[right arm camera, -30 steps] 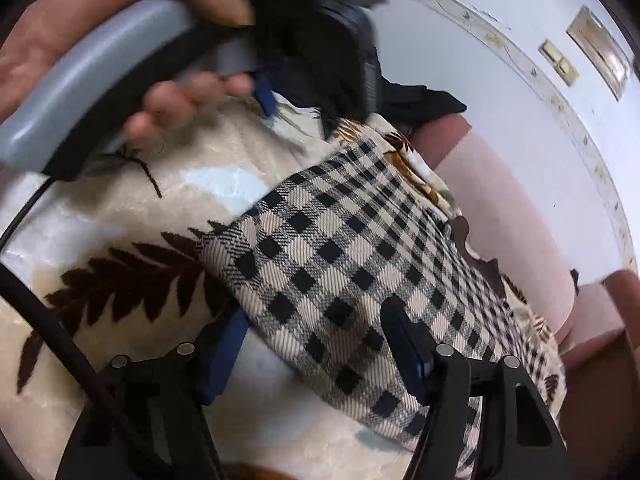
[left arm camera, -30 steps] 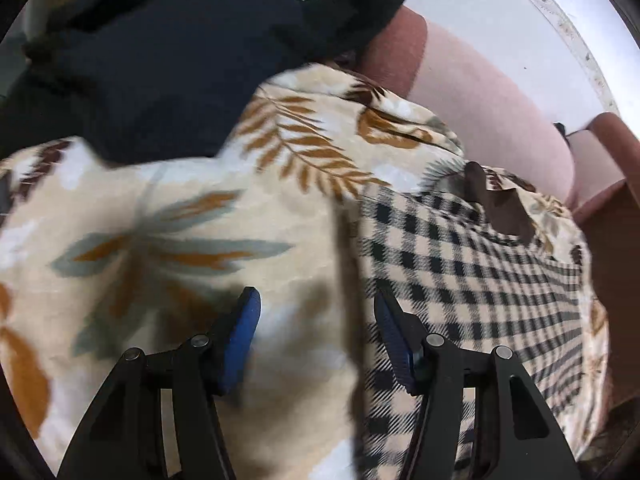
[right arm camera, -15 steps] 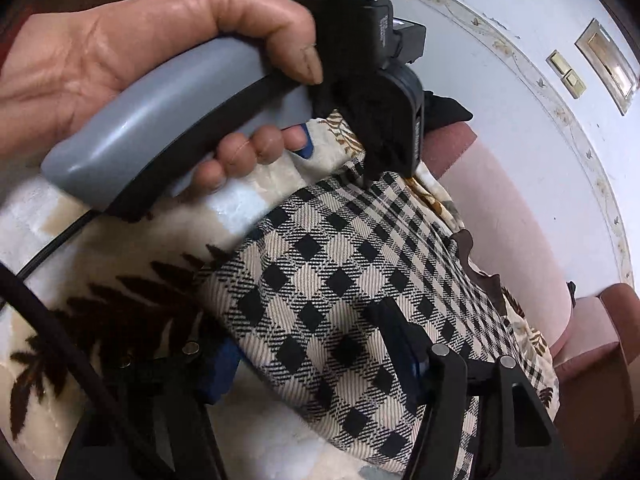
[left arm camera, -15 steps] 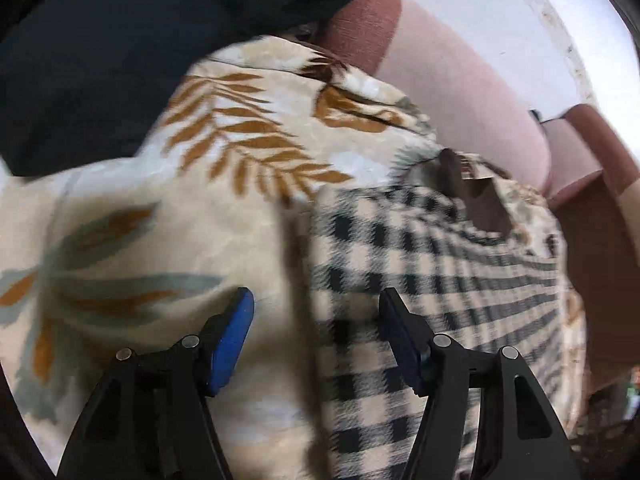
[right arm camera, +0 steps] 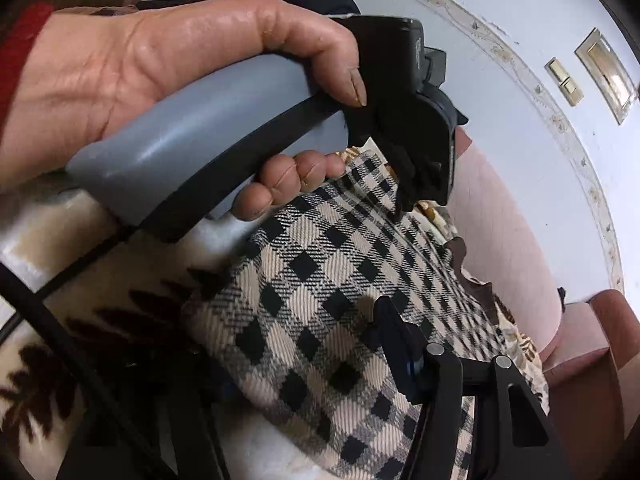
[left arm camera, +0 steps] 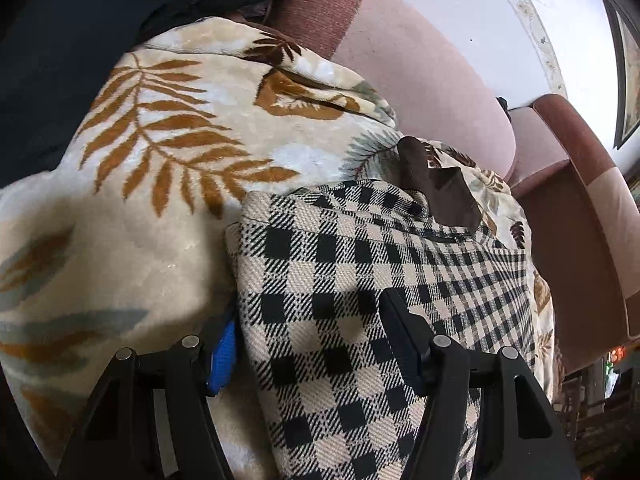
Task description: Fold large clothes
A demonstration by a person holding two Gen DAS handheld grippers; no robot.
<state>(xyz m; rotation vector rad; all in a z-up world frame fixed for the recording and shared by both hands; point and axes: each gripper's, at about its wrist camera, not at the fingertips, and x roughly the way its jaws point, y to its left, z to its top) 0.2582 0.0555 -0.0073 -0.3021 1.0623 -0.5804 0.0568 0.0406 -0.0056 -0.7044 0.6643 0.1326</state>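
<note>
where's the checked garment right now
The checked garment lies on the leaf-print blanket covering the pink sofa, low and centre in both wrist views, its near edge between the fingers of the left gripper and right gripper.

Left gripper [left arm camera: 310, 340]: its blue left pad is mostly hidden behind the edge of the checked garment [left arm camera: 360, 280] — contact can't be told. Right gripper [right arm camera: 304, 360]: left finger lost in shadow under the cloth. Dark garment [left arm camera: 100, 20] cut off by the frame's top.

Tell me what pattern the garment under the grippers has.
Black-and-cream check garment, clearest in the left wrist view.
</note>
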